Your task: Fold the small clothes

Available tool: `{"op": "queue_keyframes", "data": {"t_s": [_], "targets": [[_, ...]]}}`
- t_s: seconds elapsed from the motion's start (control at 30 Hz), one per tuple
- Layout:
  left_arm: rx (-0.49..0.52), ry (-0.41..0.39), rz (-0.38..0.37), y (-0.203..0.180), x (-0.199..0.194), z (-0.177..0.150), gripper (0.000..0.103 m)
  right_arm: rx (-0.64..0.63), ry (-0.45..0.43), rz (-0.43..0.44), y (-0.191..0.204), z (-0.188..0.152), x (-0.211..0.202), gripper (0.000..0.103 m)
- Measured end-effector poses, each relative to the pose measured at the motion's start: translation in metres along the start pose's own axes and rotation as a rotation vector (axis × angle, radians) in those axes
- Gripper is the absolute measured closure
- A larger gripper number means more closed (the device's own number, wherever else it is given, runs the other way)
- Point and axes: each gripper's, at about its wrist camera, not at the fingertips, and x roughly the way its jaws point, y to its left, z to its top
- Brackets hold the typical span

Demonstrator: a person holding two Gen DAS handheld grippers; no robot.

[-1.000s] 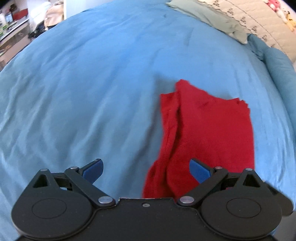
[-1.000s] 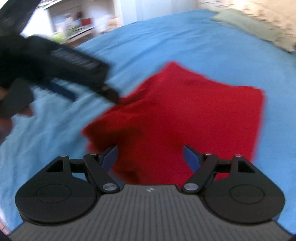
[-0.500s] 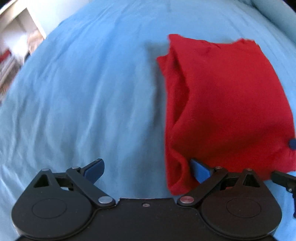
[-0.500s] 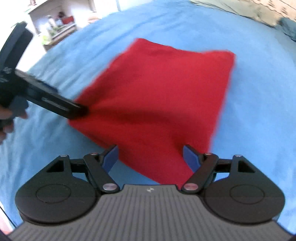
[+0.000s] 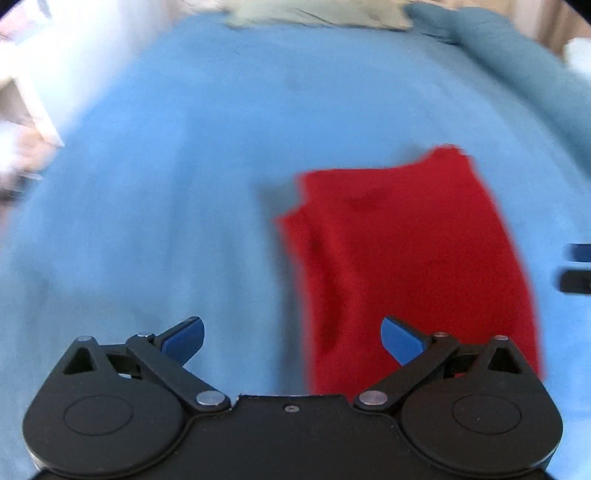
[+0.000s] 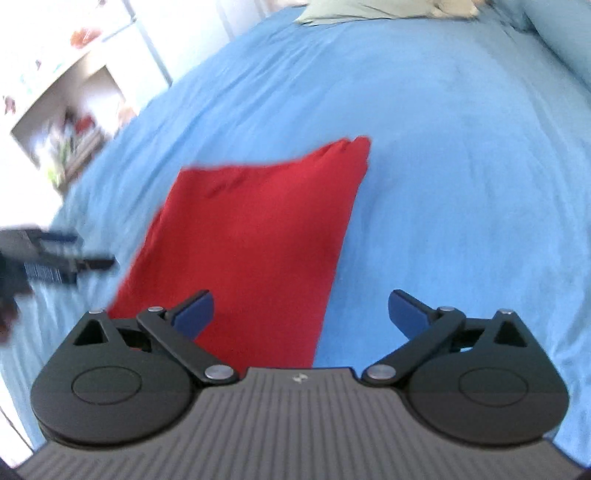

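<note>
A folded red garment (image 5: 410,254) lies flat on the blue bedsheet (image 5: 166,206). In the left wrist view it fills the right half, and my left gripper (image 5: 291,334) hangs open above its near left edge with nothing between the fingers. In the right wrist view the red garment (image 6: 255,236) reaches up the middle. My right gripper (image 6: 301,310) hovers over its near right edge; its jaws are opening wide and hold nothing. The left gripper's fingers (image 6: 66,260) show at the left edge there. The right gripper's fingertips (image 5: 576,267) peek in at the far right of the left view.
Pale green and cream bedding (image 6: 369,9) lies at the head of the bed, with a blue pillow (image 5: 517,59) to the right. Shelves with small items (image 6: 70,122) stand beyond the bed's left side. Blue sheet spreads all around the garment.
Both grippers have drawn apart and rolled, so the garment sits lower and more upright in each view. The left gripper has pulled off the garment's left edge. The right jaws have spread wider.
</note>
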Motion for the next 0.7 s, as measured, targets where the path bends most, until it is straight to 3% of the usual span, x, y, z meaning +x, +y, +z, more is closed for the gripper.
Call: {"op": "queue_keyframes", "data": {"t_s": [0.03, 0.07, 0.1, 0.13, 0.23, 0.27, 0.43, 0.57, 0.6, 0.63, 0.7], "targets": [[-0.011, 0.024, -0.06, 0.001, 0.013, 0.005, 0.0, 0.036, 0.001, 0.01, -0.007, 0.006, 0.007, 0.0], [-0.019, 0.05, -0.079, 0.003, 0.028, 0.009, 0.004, 0.071, -0.004, 0.012, -0.012, 0.009, 0.016, 0.0], [-0.019, 0.072, -0.082, 0.002, 0.039, 0.012, 0.015, 0.103, -0.009, 0.02, -0.018, 0.009, 0.023, 0.0], [-0.018, 0.094, -0.097, 0.003, 0.049, 0.014, 0.018, 0.137, -0.009, 0.035, -0.024, 0.009, 0.033, 0.0], [-0.071, 0.074, -0.183, 0.01, 0.057, 0.019, 0.024, 0.191, 0.026, 0.07, -0.038, 0.005, 0.055, 0.0], [-0.079, 0.063, -0.202, 0.011, 0.056, 0.018, 0.028, 0.195, 0.036, 0.086, -0.041, 0.003, 0.059, 0.006], [-0.142, 0.069, -0.255, 0.017, 0.069, 0.012, 0.026, 0.219, 0.053, 0.152, -0.041, -0.001, 0.078, 0.01], [-0.154, 0.047, -0.261, 0.011, 0.072, 0.01, 0.018, 0.236, 0.052, 0.187, -0.036, -0.001, 0.089, 0.011], [-0.148, 0.045, -0.25, 0.008, 0.07, 0.01, 0.019, 0.226, 0.052, 0.194, -0.033, -0.001, 0.092, 0.015], [-0.141, 0.047, -0.239, 0.007, 0.07, 0.011, 0.021, 0.209, 0.052, 0.191, -0.028, 0.001, 0.095, 0.029], [-0.127, 0.042, -0.249, 0.002, 0.065, 0.014, 0.049, 0.169, 0.056, 0.186, -0.023, 0.004, 0.095, 0.046]]}}
